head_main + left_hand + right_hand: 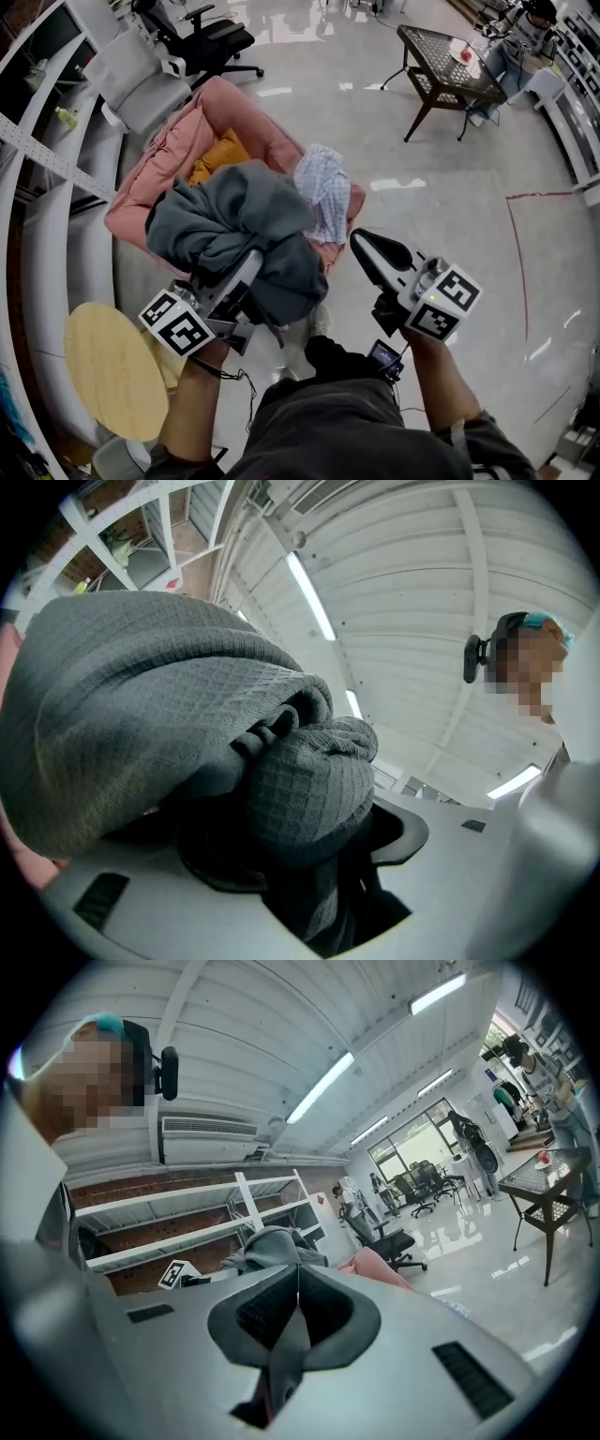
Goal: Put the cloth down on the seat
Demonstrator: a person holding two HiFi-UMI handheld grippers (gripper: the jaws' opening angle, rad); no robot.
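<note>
A bulky grey cloth [234, 230] hangs over the front of a pink armchair seat [178, 150] that holds an orange cushion [220, 155]. My left gripper [255, 264] is shut on the grey cloth; in the left gripper view the bunched grey cloth [187, 724] fills the jaws of the left gripper [309, 855] and hides the pads. My right gripper [361, 242] hovers beside the chair's right front corner, shut and empty. The right gripper [298, 1283] shows its pads together, with the grey cloth [272, 1246] and pink seat [375, 1265] beyond.
A blue-checked cloth [325, 187] lies on the chair's right armrest. A round wooden table [112, 370] stands at my lower left, white shelving [37, 150] runs along the left. A white office chair [141, 80], a black office chair [211, 37] and a dark wicker table [445, 66] stand farther off.
</note>
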